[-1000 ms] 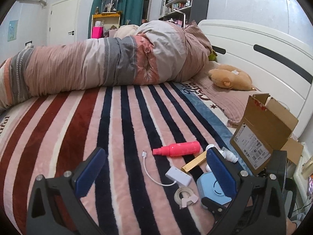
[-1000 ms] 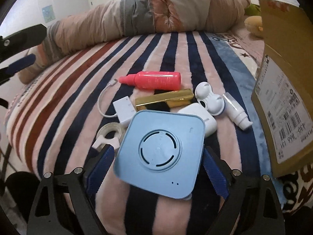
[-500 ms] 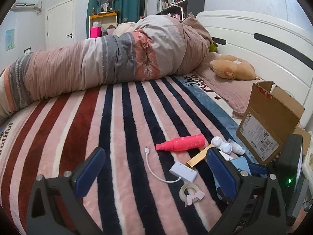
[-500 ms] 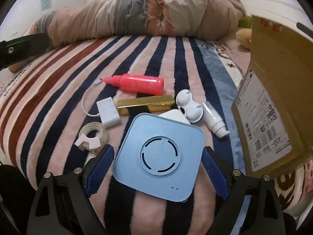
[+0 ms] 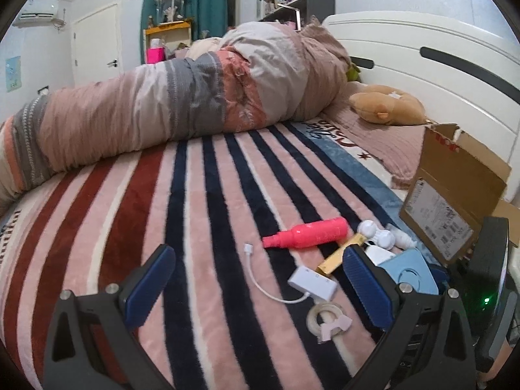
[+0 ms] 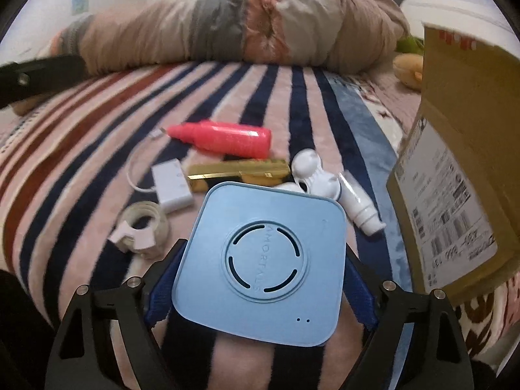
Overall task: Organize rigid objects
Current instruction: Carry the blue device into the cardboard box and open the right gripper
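Observation:
My right gripper [image 6: 260,279] is shut on a flat light-blue square case [image 6: 260,260] and holds it above the striped bed; the case also shows in the left wrist view [image 5: 409,274]. Beyond it lie a pink bottle [image 6: 224,138], a gold bar-shaped box [image 6: 240,172], a white adapter with cable [image 6: 170,185], a tape roll [image 6: 143,227], a white double-ball piece [image 6: 313,172] and a small white tube [image 6: 359,208]. An open cardboard box [image 6: 455,162] stands to the right. My left gripper [image 5: 256,289] is open and empty, left of the objects.
A rolled duvet [image 5: 182,110] lies across the far side of the bed. A plush toy [image 5: 386,107] rests by the white headboard [image 5: 422,52]. The striped blanket [image 5: 130,211] spreads to the left of the items.
My right gripper has lifted the blue case higher and closer to the cardboard box. My left gripper has shifted slightly, still open.

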`<control>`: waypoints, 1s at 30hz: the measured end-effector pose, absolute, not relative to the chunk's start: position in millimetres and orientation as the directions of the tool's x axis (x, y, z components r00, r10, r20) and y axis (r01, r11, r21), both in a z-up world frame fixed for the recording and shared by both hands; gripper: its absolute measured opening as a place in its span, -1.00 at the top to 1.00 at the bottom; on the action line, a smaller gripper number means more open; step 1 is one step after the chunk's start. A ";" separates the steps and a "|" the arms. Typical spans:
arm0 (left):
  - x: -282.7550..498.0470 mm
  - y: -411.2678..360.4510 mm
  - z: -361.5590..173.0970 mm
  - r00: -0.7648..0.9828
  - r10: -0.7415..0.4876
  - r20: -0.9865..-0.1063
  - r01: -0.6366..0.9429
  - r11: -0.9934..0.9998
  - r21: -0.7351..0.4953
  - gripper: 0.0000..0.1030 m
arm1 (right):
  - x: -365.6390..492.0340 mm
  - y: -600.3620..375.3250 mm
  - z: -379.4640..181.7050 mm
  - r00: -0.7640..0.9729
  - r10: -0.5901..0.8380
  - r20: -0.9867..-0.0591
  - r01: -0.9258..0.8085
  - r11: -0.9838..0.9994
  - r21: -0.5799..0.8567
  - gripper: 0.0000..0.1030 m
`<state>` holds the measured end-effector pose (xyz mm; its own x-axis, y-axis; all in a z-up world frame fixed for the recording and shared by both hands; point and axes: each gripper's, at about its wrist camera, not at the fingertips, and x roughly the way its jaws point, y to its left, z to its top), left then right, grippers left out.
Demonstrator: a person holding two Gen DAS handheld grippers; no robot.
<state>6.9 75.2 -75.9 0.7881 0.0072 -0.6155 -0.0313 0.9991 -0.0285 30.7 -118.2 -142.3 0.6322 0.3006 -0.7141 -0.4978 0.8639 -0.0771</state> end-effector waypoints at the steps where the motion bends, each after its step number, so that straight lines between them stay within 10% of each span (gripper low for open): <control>1: 7.9 74.6 -76.4 0.782 -0.021 -0.622 -0.008 0.999 -0.045 -0.99 | 27.8 -118.9 -136.8 0.637 0.326 -0.699 -0.520 0.851 -0.078 -0.66; 15: 17.1 30.1 -31.5 0.635 -0.552 -0.540 0.396 0.833 -0.387 -0.68 | 4.4 -132.1 -30.9 0.557 0.666 -0.495 -0.769 0.639 -0.006 -0.65; 21: 26.1 -6.6 10.8 0.601 -0.601 -0.527 0.463 0.799 -0.384 -0.09 | 11.4 -165.7 -2.3 0.585 0.683 -0.438 -0.761 0.648 -0.006 -0.65; 30: 65.0 -106.9 47.1 0.586 -0.567 -0.578 0.536 0.807 -0.249 0.17 | 47.5 -262.0 10.5 0.660 0.591 -0.464 -0.647 0.761 0.050 -0.59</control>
<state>65.0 -106.9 47.1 0.5863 -0.5674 -0.5782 0.5356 0.8070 -0.2488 47.5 -262.0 10.5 0.6598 0.5910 -0.4642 -0.6466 0.7612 0.0502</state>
